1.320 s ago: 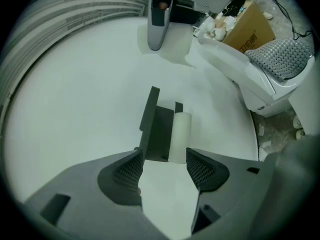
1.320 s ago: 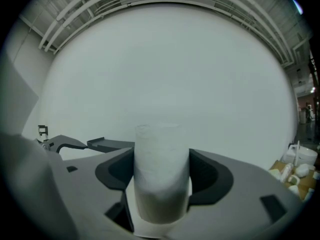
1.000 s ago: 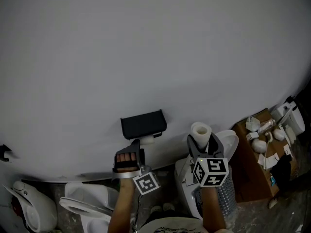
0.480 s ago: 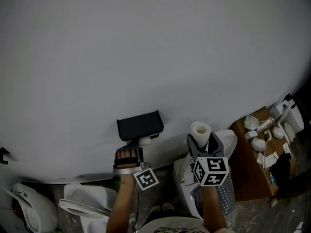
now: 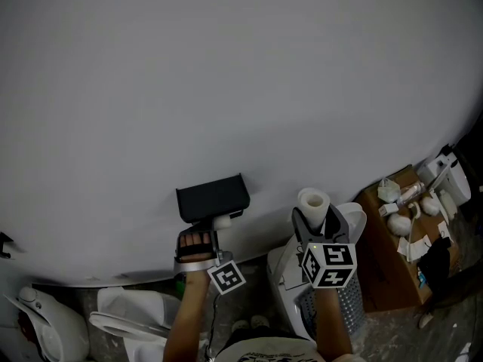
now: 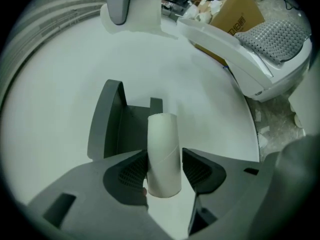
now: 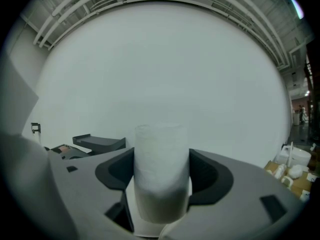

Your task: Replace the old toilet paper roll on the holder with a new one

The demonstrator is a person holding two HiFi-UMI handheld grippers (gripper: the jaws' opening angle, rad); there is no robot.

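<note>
Left gripper view shows the left claw standing open around the empty cardboard tube. Its jaws have just been closing: the left jaw looks to be at the tube's side and the right jaw a sliver apart, so nothing is gripped yet. Just beyond the claw, the tube's far end sits in the dark holder, which is fixed to the white wall.

The likely trouble is the tube itself. It is thin card, so a hard squeeze could flatten it and jam it on the holder. A weak or off-centre squeeze could let it slip and drop to the floor when pulled. Pulling at an angle could also catch it on the holder's side plate.

Off to this claw's right, the right claw is clamped on the new roll, held upright and well apart from the holder. The soft paper may dent or unwind if that grip tightens or shifts.
</note>
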